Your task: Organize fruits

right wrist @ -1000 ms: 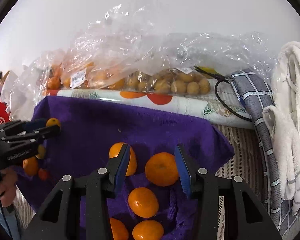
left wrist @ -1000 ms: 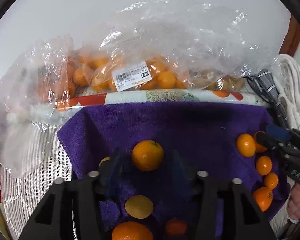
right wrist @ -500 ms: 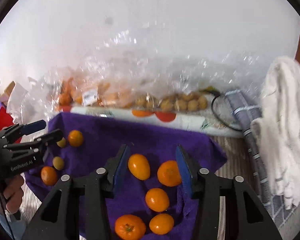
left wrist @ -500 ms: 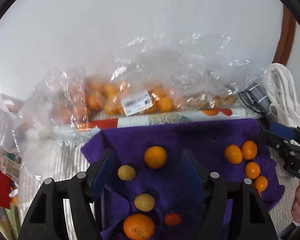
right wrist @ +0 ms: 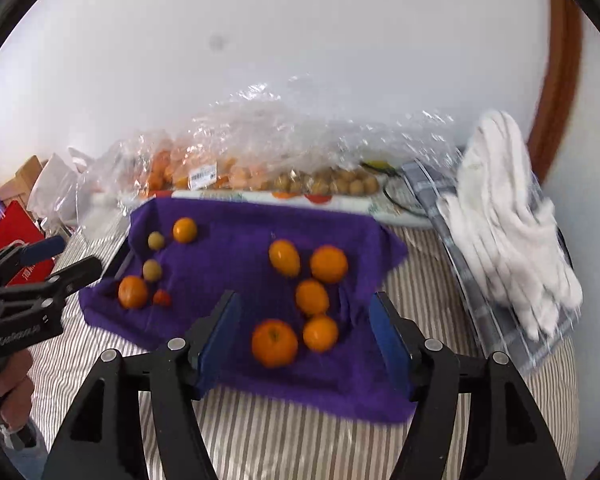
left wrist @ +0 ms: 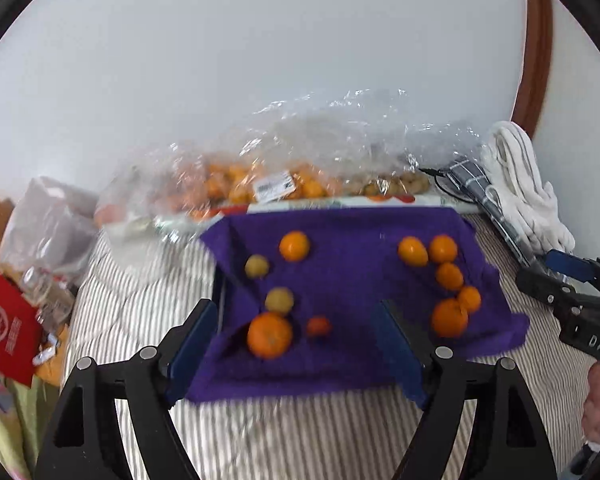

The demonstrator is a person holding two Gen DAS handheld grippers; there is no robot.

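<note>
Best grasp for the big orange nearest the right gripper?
Take the big orange across its widest middle, coming from above. It sits stem-up on the purple towel, and a smaller orange crowds its right side, so put the open right gripper fingers front and back.

the fruit in the plastic bags [left wrist: 284, 184] is smeared behind crinkled film, its kind unreadable. the label [right wrist: 203, 176] is too small to read. the red bag [left wrist: 4, 324] is cut by the left edge. the towels [right wrist: 512, 240] are motion-blurred.
</note>
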